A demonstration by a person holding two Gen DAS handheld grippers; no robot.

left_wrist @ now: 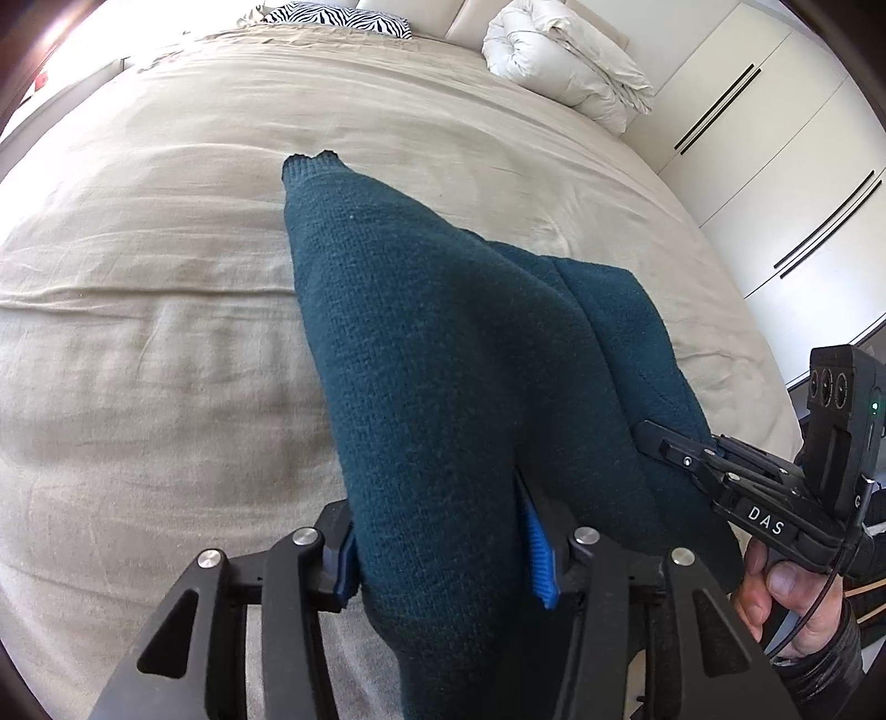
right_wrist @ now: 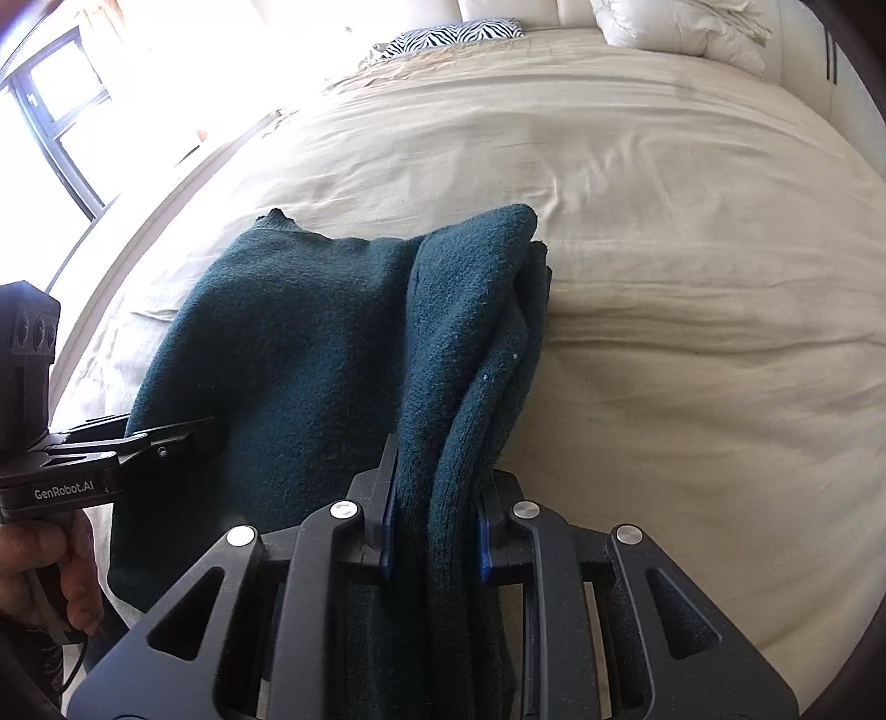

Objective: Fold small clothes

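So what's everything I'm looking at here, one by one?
knitted garment: one, dark teal, draped on the bed near its close edge, partly folded, bunched thicker at its right side
bed cover: one, beige, wrinkled, spread over the whole bed
zebra-print pillow: one, black and white, at the head of the bed
duvet: one, cream, bundled up at the far right corner of the bed
wardrobe doors: several, white with dark strip handles, right of the bed
window: one, dark frame, bright, left of the bed
left claw: black with blue pads, garment between its fingers
right claw: black with blue pads, shut on the bunched edge
hand: grips the right claw's handle
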